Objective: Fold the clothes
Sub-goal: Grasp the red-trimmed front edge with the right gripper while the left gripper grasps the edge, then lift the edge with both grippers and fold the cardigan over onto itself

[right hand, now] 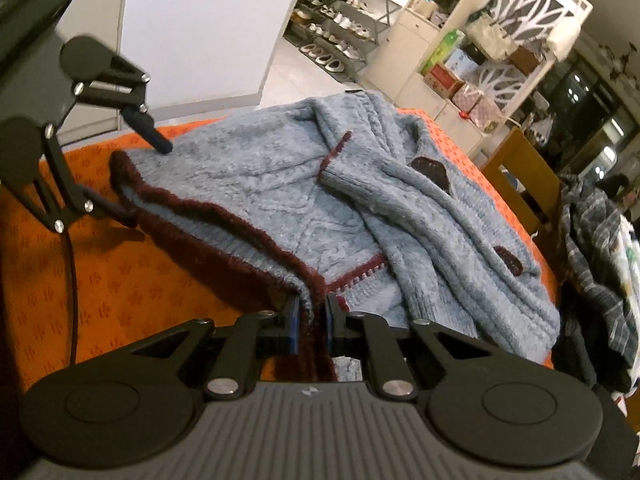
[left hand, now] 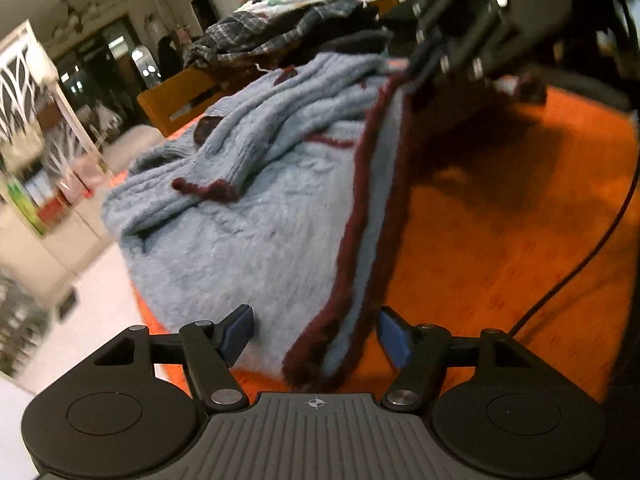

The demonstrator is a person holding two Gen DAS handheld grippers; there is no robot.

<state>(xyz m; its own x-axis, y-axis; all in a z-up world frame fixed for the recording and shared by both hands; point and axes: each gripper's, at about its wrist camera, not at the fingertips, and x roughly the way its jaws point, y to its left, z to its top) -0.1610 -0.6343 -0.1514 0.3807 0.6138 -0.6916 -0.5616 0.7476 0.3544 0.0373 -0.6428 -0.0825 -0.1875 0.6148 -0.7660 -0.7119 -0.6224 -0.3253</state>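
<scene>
orange patterned tablecloth [right hand: 120, 280] fills the foreground, w/ a shoe rack and white shelving in the bg. fuzzy blue-grey knit cardigan with maroon trim [right hand: 280, 200] lies half-folded on it. its trimmed hem [left hand: 360, 220] runs gripper to gripper: right gripper [right hand: 312, 320] is pinching one end, left gripper [left hand: 316, 336] sits spread around the other end, not closed yet. left view is blurry, and the cardigan's far side by the plaid pile [right hand: 592, 248] is hard to make out.

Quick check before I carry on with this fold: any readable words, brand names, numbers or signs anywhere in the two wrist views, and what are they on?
No readable text in either view.
Crosshair mark, no letters: on each gripper body.
Boxes on the white shelf: printing too small and blurred to read.
Blue sweater: no label shows.
</scene>
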